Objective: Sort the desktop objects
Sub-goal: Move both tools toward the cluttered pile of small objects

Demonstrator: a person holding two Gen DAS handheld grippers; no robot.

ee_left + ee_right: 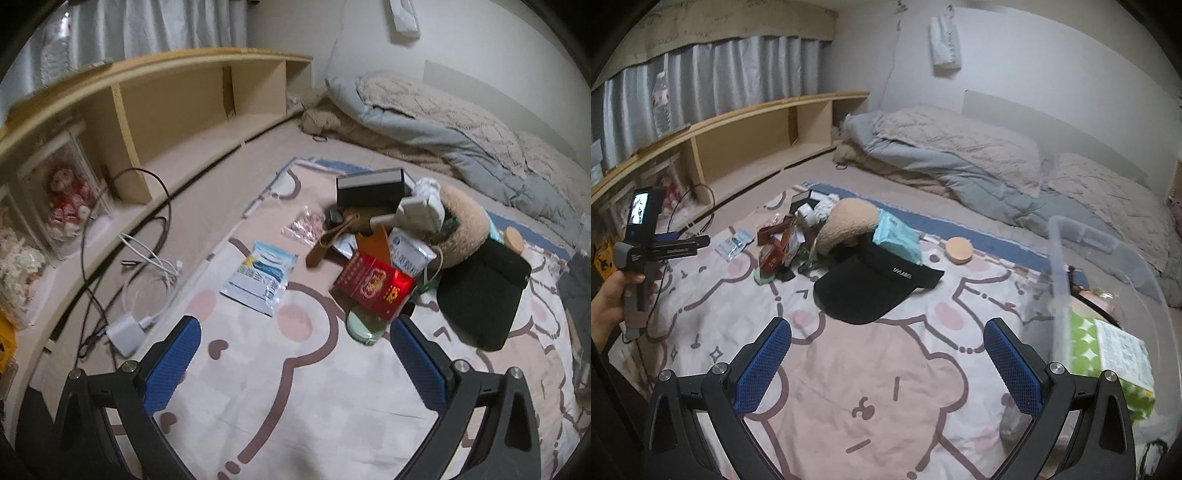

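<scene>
A heap of small objects lies on a pink bear-print blanket (258, 369). In the left wrist view it holds a red packet (373, 288), a black box (371, 186), a white adapter (421, 212), a silver pouch (408, 254), a fluffy tan hat (465, 225) and a black visor cap (480, 291). A face-mask pack (258, 275) lies apart to the left. My left gripper (295, 354) is open and empty just short of the heap. My right gripper (886, 354) is open and empty, in front of the black visor cap (875, 291). The left gripper's handle (639, 251) shows at far left.
A clear plastic bin (1115, 258) at the right holds a green-dotted pack (1108, 354). A teal tissue pack (897, 236) and a round wooden lid (958, 249) lie by the cap. White charger and cables (147, 291) lie left. A wooden shelf (177, 110) and folded bedding (960, 162) stand behind.
</scene>
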